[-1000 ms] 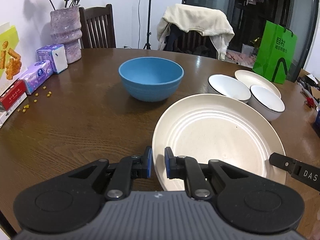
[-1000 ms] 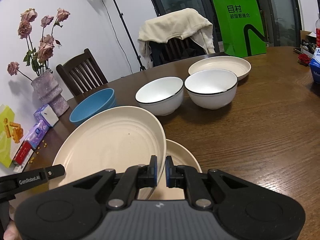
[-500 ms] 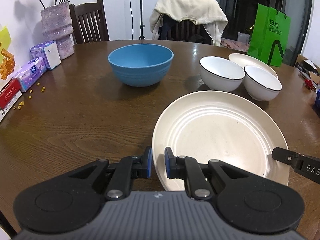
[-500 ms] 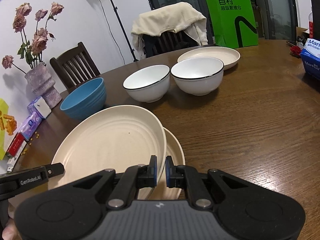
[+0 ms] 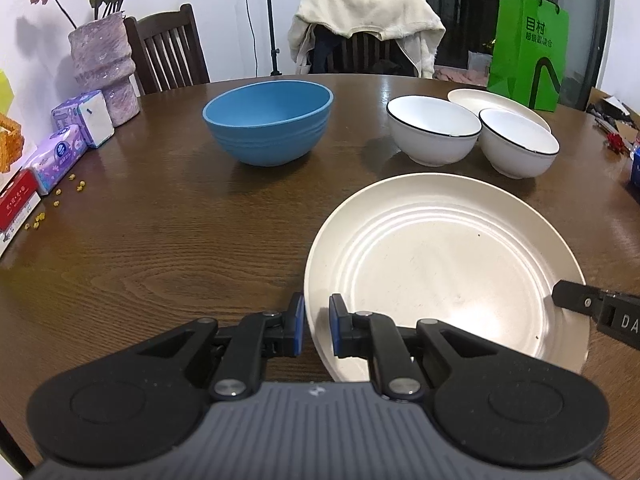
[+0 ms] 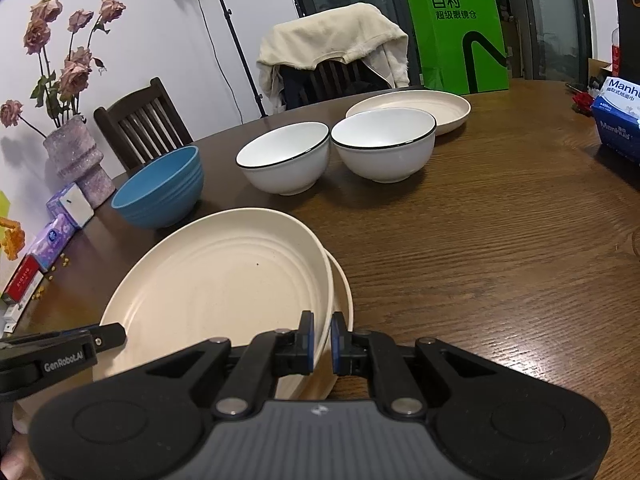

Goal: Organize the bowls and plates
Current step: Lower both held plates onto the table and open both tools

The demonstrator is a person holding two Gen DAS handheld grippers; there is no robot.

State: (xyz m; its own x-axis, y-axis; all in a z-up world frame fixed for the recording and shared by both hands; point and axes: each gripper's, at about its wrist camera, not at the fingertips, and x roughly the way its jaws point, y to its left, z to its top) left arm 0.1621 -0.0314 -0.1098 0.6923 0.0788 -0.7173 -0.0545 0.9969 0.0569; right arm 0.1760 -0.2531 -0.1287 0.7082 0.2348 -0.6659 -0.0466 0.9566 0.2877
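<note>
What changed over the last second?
The big cream plate, gripped at opposite rim edges by the left gripper and right gripper, came down closer over the smaller plate beneath it, covering more of it. Both grips unchanged. Blue bowl and the white bowls stayed put.

Layout of the table (image 5: 160,240) as seen from my two grippers.

My left gripper (image 5: 316,326) and right gripper (image 6: 322,342) each straddle opposite rims of the large plate (image 5: 440,264), which sits above a second plate (image 6: 342,300) lying on the table. Behind it to the left stands the big bowl (image 5: 270,124); behind to the right two smaller bowls (image 5: 434,130) (image 5: 518,142) sit side by side, with a far plate (image 6: 432,106) behind them. The vase (image 5: 104,68) and tissue packs (image 5: 56,156) line the left edge.
</note>
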